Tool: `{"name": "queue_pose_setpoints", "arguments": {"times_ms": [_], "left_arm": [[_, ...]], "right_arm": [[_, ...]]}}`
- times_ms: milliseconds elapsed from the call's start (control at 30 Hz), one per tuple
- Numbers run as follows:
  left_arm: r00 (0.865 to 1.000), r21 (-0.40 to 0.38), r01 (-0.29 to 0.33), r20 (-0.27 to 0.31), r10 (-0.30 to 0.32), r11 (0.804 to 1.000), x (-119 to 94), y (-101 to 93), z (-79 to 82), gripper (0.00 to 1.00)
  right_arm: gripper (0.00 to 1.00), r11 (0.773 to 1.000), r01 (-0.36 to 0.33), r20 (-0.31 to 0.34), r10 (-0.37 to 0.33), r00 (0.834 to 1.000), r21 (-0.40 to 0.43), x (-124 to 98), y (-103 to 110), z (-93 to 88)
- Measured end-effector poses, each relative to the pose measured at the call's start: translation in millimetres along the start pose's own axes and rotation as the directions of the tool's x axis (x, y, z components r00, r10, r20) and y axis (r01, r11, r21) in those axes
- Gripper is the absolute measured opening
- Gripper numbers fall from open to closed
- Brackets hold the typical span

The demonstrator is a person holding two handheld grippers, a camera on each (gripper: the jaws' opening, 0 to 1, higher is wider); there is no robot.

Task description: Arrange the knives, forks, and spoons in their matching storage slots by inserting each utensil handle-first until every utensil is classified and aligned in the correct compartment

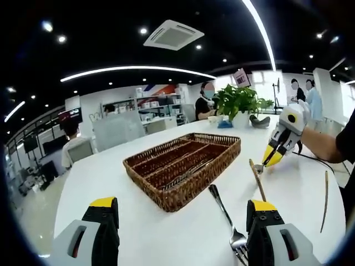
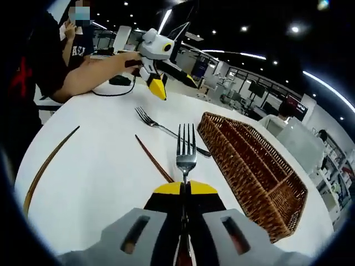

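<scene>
- your right gripper is squeezed tight on a fork. its prongs point up at 12 o'clock, away from you.
- your left gripper has its jaws wide apart, with nothing between them.
- the wicker tray sits on the white table, at about 12 o'clock from the left gripper. in the right gripper view the tray is at 3 o'clock.
- the tray slots look empty, though the far ones are hard to see, so the sorting has hardly begun.
- a second fork lies on the table at 2 o'clock from the left gripper.
- two brown sticks and lie on the table too. they may be chopsticks.
- still to do: put the held fork in its slot handle first, then sort the rest.
</scene>
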State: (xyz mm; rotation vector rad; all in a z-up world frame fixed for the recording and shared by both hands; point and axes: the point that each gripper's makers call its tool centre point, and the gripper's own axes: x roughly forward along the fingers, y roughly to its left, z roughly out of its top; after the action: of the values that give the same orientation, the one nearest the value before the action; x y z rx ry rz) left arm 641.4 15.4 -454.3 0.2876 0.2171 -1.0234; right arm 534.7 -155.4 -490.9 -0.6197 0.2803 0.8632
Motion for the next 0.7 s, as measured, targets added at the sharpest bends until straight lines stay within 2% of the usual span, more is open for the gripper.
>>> {"name": "queue_pose_setpoints", "arguments": {"times_ms": [200, 367, 533, 700], "left_arm": [[1.000, 0.000, 0.013, 0.000, -0.013, 1.000, 1, 1.0, -5.4, 1.00], [1.000, -0.001, 0.016, -0.006, -0.016, 1.000, 2, -0.1, -6.8, 1.00], [1.000, 0.001, 0.023, -0.016, -0.023, 1.000, 4, -2.8, -9.4, 1.00], [1.000, 0.002, 0.024, -0.019, -0.023, 1.000, 5, -2.9, -10.1, 1.00]], "right_arm": [[0.00, 1.000, -0.028, -0.006, 0.028, 1.000, -0.014, -2, 5, 12.5], [0.00, 0.999, -0.035, -0.027, 0.035, 0.999, -0.016, -4, 4, 13.9], [0.00, 0.999, -0.020, -0.024, 0.019, 1.000, -0.048, -10, -2, 18.8], [0.00, 0.993, -0.014, -0.018, 0.012, 1.000, -0.113, -19, -10, 34.7]]}}
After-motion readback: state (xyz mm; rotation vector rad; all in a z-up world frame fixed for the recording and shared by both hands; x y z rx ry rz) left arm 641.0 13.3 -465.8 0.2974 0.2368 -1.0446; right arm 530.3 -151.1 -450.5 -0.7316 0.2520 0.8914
